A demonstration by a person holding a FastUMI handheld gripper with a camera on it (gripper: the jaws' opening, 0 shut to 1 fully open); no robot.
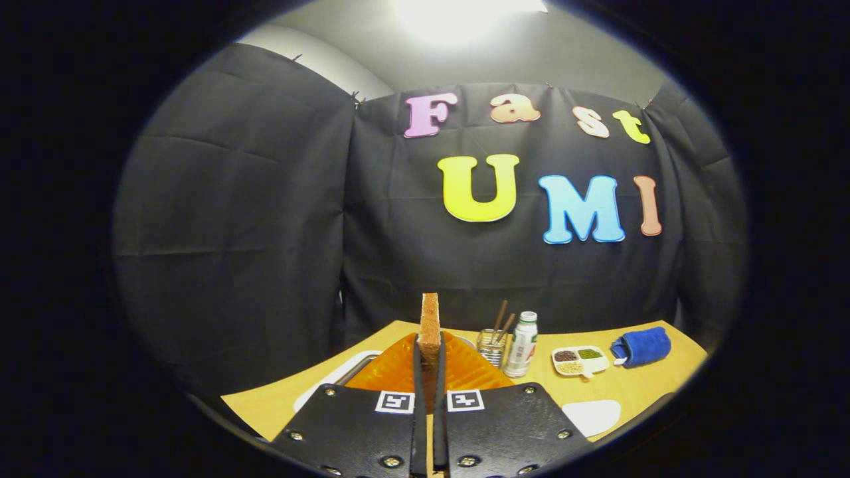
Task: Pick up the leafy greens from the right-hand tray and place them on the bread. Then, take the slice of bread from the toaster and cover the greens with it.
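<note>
Gripper: the gripper (pixel 429 362) is squeezing its two fingers (pixel 418 398) tight on a slice of bread (pixel 429 325), one finger on each side.
Bread: the slice of bread is standing up on its edge between the fingertips and poking up above them.
Tray: an orange tray (pixel 475 372) is lying just beyond the fingers on the wooden table (pixel 644 385).
Farther back: a glass with sticks (pixel 493 345) is standing beside a small bottle (pixel 522 345).
Past those: a little dish of beans (pixel 580 362) is sitting next to a rolled blue towel (pixel 641 347).
</note>
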